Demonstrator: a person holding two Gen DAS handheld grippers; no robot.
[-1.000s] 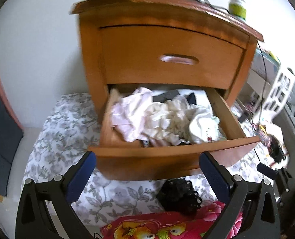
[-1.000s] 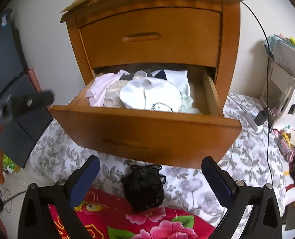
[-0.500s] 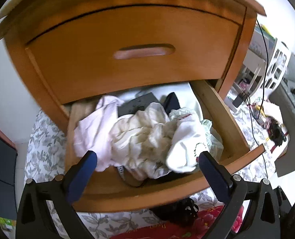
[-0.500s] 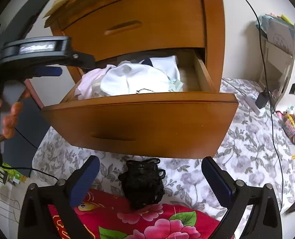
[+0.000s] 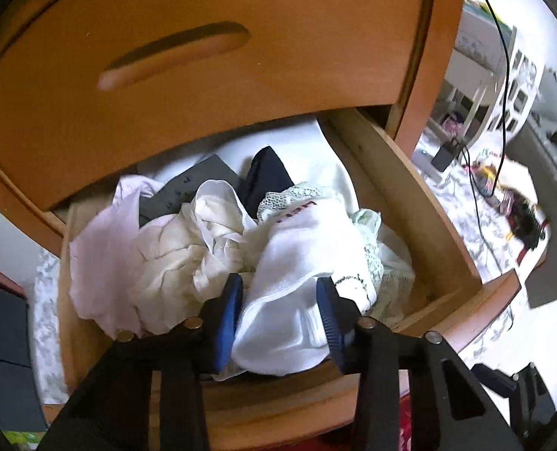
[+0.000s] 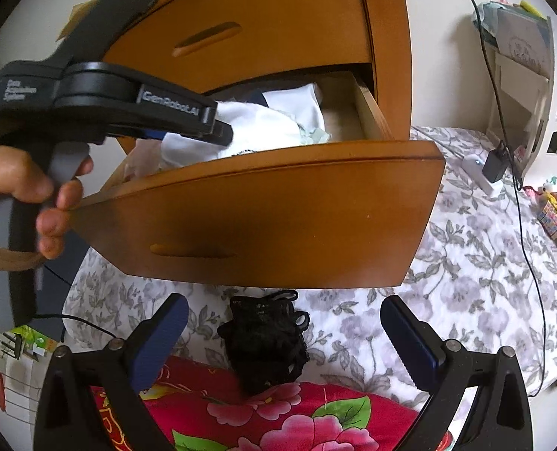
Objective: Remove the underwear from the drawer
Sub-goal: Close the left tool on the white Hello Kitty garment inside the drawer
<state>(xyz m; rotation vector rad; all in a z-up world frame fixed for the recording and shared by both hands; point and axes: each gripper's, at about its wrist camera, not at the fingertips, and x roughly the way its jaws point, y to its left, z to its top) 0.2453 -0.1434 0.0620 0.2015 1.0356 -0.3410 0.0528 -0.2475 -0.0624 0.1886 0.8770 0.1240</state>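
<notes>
white underwear [image 5: 297, 263] on top of the clothes pile at the front of the open lower drawer [image 5: 421, 206], between the closing blue pads of the left gripper [image 5: 278, 308], with the right gripper [image 6: 278, 342] wide open and empty over black lace underwear [image 6: 267, 342] on the floral bedding [image 6: 466, 263].

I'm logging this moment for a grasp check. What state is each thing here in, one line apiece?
Lower drawer: pulled open, full of clothes.
Upper drawer: shut.
White underwear: in the drawer, between the left gripper's pads.
Left gripper: jaws closing on the white underwear.
Right gripper: open, empty.
Black lace garment: crumpled on the floral bedding, outside the drawer.
</notes>
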